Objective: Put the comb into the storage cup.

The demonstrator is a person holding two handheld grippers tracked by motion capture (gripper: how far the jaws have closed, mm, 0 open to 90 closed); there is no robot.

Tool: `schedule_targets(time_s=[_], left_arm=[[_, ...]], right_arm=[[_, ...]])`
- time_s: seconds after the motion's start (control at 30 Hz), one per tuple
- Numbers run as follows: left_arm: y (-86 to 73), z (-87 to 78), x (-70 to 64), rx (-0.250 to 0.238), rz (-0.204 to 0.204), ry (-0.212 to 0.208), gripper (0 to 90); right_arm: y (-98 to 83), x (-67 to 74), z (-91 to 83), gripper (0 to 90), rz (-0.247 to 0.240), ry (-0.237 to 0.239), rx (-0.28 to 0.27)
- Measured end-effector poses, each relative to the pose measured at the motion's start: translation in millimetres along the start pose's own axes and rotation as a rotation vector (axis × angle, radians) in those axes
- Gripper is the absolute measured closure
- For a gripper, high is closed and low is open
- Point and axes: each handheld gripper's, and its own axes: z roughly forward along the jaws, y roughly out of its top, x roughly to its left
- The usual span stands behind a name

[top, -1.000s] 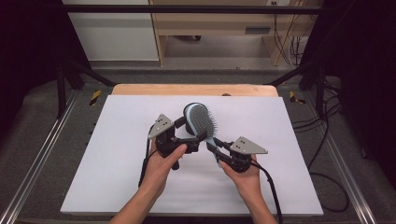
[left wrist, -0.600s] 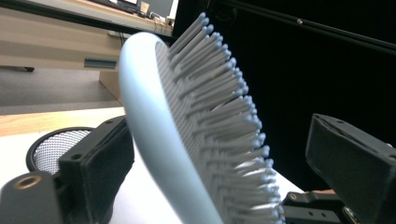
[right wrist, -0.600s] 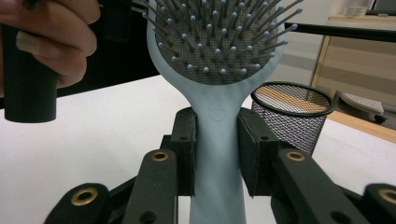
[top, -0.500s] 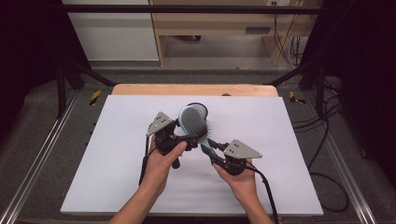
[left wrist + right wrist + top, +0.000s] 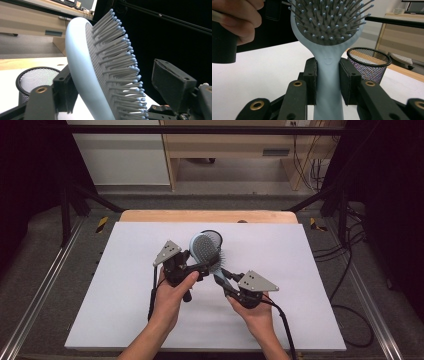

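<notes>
Pale blue hairbrush held off the white tabletop near its middle, head raised and tilted, bristles facing the right side in the high view. Right gripper clamped on the handle, both black pads pressed flat against its sides in the right gripper view. Left gripper set around the brush head from the left, jaws just been closing: in the left gripper view one jaw lies against the smooth back of the head, the other stands off past the bristle tips with a gap, so no grip yet. Black mesh cup upright just behind the brush head, toward the far wooden edge of the table; near, but contact not tellable. Broad bare white surface to left, right and front of both hands. Metal rails along the table's sides, well apart from the grippers.
</notes>
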Motion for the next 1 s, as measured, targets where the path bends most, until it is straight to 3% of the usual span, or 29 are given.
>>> schedule_targets(time_s=[0.23,1.0], left_arm=[[-0.6,0.0,2.3,0.001,-0.012,-0.002,31.9],[-3.9,-1.3,8.5,0.013,-0.046,0.014,39.9]], right_arm=[[-0.5,-0.8,-0.2,69.4,-0.005,-0.001,0.0],[-3.2,0.5,2.8,69.4,0.001,0.007,0.016]])
